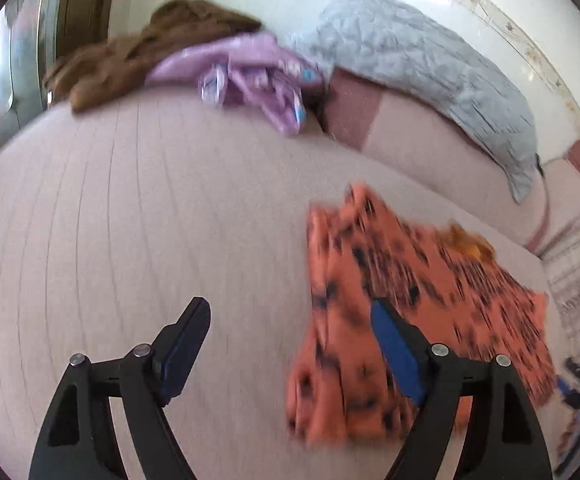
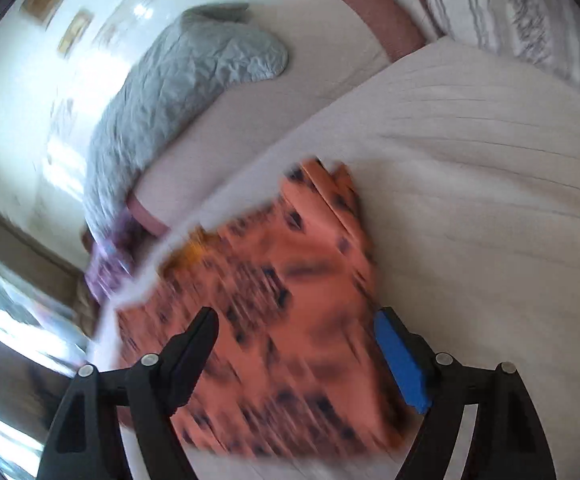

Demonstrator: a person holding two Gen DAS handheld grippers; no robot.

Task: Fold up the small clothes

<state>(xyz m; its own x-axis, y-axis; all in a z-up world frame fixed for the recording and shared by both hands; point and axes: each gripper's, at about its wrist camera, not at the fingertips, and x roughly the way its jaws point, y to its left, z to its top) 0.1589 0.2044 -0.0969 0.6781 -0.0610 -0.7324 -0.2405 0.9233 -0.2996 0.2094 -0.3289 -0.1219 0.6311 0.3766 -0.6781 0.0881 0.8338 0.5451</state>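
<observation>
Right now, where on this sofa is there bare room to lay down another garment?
The widest bare stretch of sofa seat lies left of the orange garment, below the brown and purple clothes. It is crowded along the back, with the grey quilt.

The patterned garment [image 1: 417,320] lies flat on the sofa seat [image 1: 150,220], to the right in the left wrist view. Behind it, at the seat's far edge, 2 crumpled garments [image 1: 250,80] sit side by side. A quilted blanket [image 1: 417,72] drapes over the backrest [image 1: 417,136].
</observation>
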